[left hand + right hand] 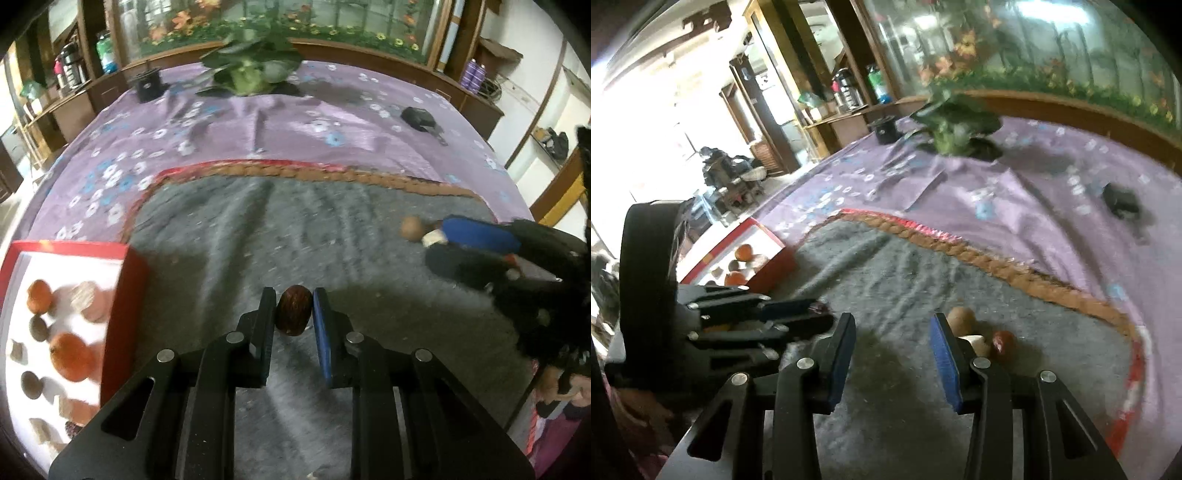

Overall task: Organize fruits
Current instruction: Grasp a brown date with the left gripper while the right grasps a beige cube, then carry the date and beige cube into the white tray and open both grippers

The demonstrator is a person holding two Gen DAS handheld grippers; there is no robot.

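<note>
Bed with purple flowered sheet (258, 122), bearing all items; the grey blanket (295, 240) with its braided orange edge serves as the landmark. Beyond the blanket's far edge stand a leafy plant (251, 70) and two dark objects too blurred to identify.

Red box (127, 295) with white floor, touching the blanket's left edge; it already holds oranges (72, 356) and smaller brown and pale pieces.

Left hand-held gripper (294, 314), above the blanket's near middle, is clenched on a dark brown oval fruit (293, 314), held only by its two sides at the fingertips.

Right hand-held gripper (894, 354), toward the blanket's right side, stands released, nothing between its blue pads (947, 365). Just beyond it on the blanket lie a tan round fruit (962, 317), a pale piece (975, 341) and a small red fruit (1004, 339), close together.

Risks, as judged: the brown fruit is smooth and rounded, so a tilt or jolt on the way to the box could let it slip and roll over the blanket. The clustered fruits leave little room; closing on one may nudge its neighbours away.
</note>
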